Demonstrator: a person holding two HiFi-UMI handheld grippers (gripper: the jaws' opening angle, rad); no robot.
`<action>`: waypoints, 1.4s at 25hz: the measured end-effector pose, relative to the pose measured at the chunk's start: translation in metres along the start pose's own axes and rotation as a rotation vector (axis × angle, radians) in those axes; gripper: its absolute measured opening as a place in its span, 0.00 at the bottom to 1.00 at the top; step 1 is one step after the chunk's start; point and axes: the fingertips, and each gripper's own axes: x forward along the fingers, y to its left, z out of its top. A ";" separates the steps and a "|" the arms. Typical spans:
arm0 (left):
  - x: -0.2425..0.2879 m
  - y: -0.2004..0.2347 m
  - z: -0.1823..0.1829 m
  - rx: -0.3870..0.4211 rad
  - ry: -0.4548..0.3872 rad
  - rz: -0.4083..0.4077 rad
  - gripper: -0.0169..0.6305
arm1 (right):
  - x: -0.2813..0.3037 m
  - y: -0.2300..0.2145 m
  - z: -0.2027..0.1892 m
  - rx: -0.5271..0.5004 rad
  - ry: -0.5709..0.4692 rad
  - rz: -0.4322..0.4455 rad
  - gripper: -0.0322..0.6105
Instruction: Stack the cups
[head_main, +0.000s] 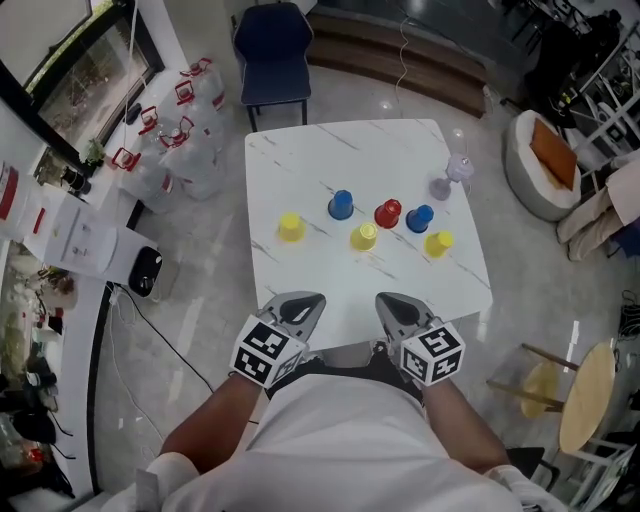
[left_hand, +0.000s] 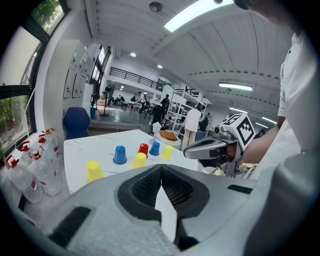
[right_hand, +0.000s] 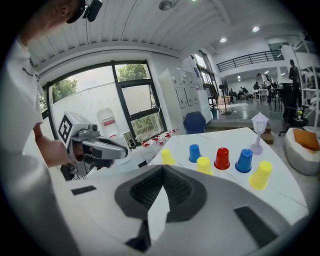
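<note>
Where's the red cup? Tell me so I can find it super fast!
Find the white table in front of the blue chair. Cups sit in a loose row across its middle, and the red cup stands right of centre, between the left blue cup and the right blue cup. It is the only red one; every other cup is blue or yellow.
</note>
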 end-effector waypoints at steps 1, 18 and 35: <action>0.002 0.001 0.000 -0.002 -0.001 0.006 0.04 | 0.002 -0.002 0.002 -0.012 0.001 0.006 0.06; 0.014 0.021 0.004 -0.104 -0.025 0.255 0.04 | 0.104 -0.104 -0.007 -0.380 0.212 0.015 0.25; -0.033 0.040 -0.033 -0.217 -0.021 0.426 0.04 | 0.165 -0.131 -0.033 -0.446 0.323 -0.008 0.37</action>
